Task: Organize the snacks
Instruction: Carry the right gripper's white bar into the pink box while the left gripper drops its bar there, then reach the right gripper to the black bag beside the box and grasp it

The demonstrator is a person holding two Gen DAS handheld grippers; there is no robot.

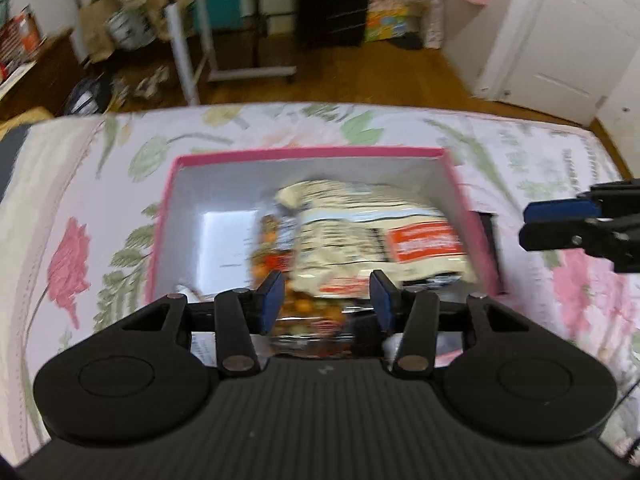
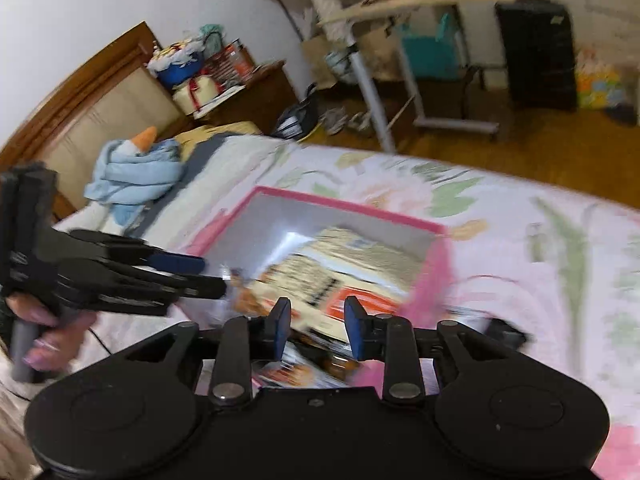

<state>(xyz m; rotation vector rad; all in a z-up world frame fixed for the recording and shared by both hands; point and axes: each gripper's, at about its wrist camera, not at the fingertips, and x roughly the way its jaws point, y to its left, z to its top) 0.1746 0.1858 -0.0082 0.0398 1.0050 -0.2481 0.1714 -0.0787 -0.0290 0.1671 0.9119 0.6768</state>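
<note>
A pink-rimmed box (image 1: 308, 154) with white inner walls sits on the floral bedspread; it also shows in the right wrist view (image 2: 340, 204). A cream and orange snack bag (image 1: 376, 236) lies inside it on other snack packs (image 1: 312, 312); the bag shows in the right wrist view (image 2: 340, 276) too. My left gripper (image 1: 326, 300) is open and empty over the box's near edge. My right gripper (image 2: 318, 328) is open and empty above the box's near corner. The right gripper also appears at the right of the left wrist view (image 1: 560, 224). The left gripper shows at left in the right wrist view (image 2: 196, 276).
The floral bedspread (image 1: 100, 200) surrounds the box. A dark flat object (image 2: 504, 332) lies beside the box's right side. A blue cloth bundle (image 2: 132, 172) lies near the headboard. Beyond the bed are a wooden floor (image 1: 360, 76), a rolling table (image 1: 224, 40) and a black cabinet (image 1: 336, 0).
</note>
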